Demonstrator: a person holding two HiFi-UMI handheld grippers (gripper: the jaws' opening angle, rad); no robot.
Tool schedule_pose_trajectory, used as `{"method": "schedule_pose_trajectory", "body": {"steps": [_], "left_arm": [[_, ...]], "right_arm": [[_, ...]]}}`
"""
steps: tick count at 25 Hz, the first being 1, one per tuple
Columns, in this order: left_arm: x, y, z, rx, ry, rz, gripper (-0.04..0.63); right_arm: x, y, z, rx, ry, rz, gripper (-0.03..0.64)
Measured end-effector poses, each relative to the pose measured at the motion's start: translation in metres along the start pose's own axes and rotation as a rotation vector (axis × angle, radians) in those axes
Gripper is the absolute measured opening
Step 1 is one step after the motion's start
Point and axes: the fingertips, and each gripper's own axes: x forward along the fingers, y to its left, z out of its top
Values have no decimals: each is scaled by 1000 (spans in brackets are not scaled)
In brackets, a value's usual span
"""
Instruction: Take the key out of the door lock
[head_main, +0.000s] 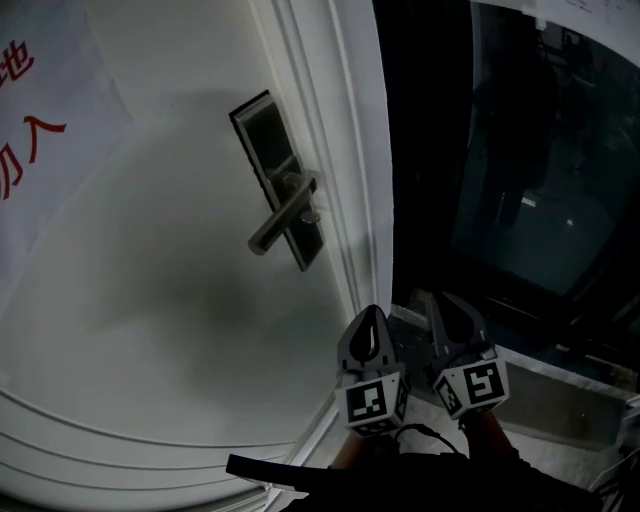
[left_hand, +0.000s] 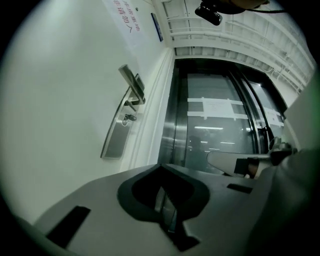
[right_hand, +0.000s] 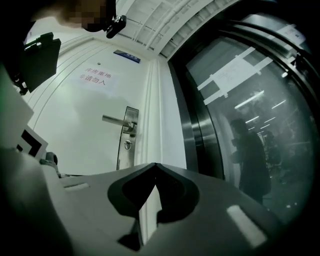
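A white door (head_main: 150, 300) carries a dark lock plate (head_main: 280, 180) with a metal lever handle (head_main: 282, 213). The key (head_main: 311, 214) sticks out of the plate just under the lever; it shows small in the left gripper view (left_hand: 129, 118) and the right gripper view (right_hand: 128, 145). My left gripper (head_main: 371, 314) and right gripper (head_main: 446, 300) hang side by side low in the head view, well short of the lock. Both are shut, with nothing between their jaws. In their own views the left gripper (left_hand: 161, 167) and the right gripper (right_hand: 156, 167) point toward the door edge.
A paper notice with red characters (head_main: 25, 110) is stuck on the door at left. The white door frame (head_main: 355, 150) borders a dark glass panel (head_main: 520, 150) on the right. A person's reflection (right_hand: 250, 155) shows in that glass. A small blue sign (right_hand: 126, 56) sits above the door.
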Motion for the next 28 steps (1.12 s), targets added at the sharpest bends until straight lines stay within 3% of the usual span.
{"method": "schedule_pose_trajectory", "body": {"steps": [4, 11, 16, 22, 28], "left_arm": [[19, 39, 10, 36, -19, 57, 0], [25, 100, 15, 22, -35, 189, 0], [19, 123, 19, 40, -76, 247, 0], [20, 133, 24, 51, -48, 280, 0], [31, 131, 37, 53, -96, 363, 0]], "right_arm": [[49, 19, -3, -19, -14, 76, 2], [102, 49, 6, -146, -96, 172, 2], [126, 80, 25, -179, -160, 370, 17], [147, 102, 32, -475, -232, 465, 65], [169, 116, 33, -729, -290, 577, 74]]}}
